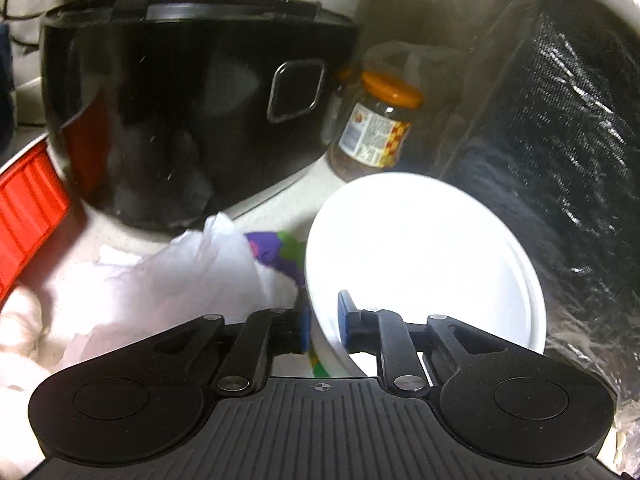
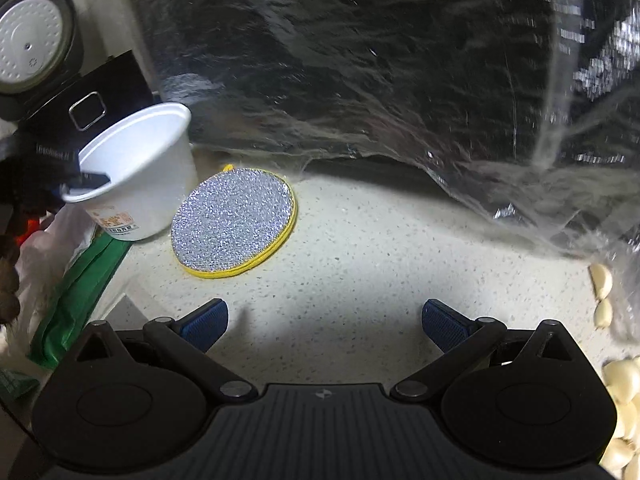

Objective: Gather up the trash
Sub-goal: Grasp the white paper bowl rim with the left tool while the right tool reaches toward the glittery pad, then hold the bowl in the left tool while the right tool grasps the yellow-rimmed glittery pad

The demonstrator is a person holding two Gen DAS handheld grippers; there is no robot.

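Note:
My left gripper (image 1: 325,324) is shut on the rim of a white disposable cup (image 1: 424,264), one blue pad inside the wall and one outside. The right wrist view shows the same cup (image 2: 140,168) tilted and lifted off the counter at the left. Beside the cup lie crumpled white paper (image 1: 160,280) and a purple and green wrapper (image 1: 276,248). A black bag under clear film (image 1: 560,160) stands just right of the cup and fills the top of the right wrist view (image 2: 360,60). My right gripper (image 2: 324,324) is open over the bare speckled counter (image 2: 360,272), holding nothing.
A black rice cooker (image 1: 180,112) with its lid up stands behind the cup, a jar with an orange lid (image 1: 376,128) next to it, and a red ribbed object (image 1: 24,208) at far left. A round silver scrub pad (image 2: 236,222), a green packet (image 2: 80,292) and garlic cloves (image 2: 624,392) lie on the counter.

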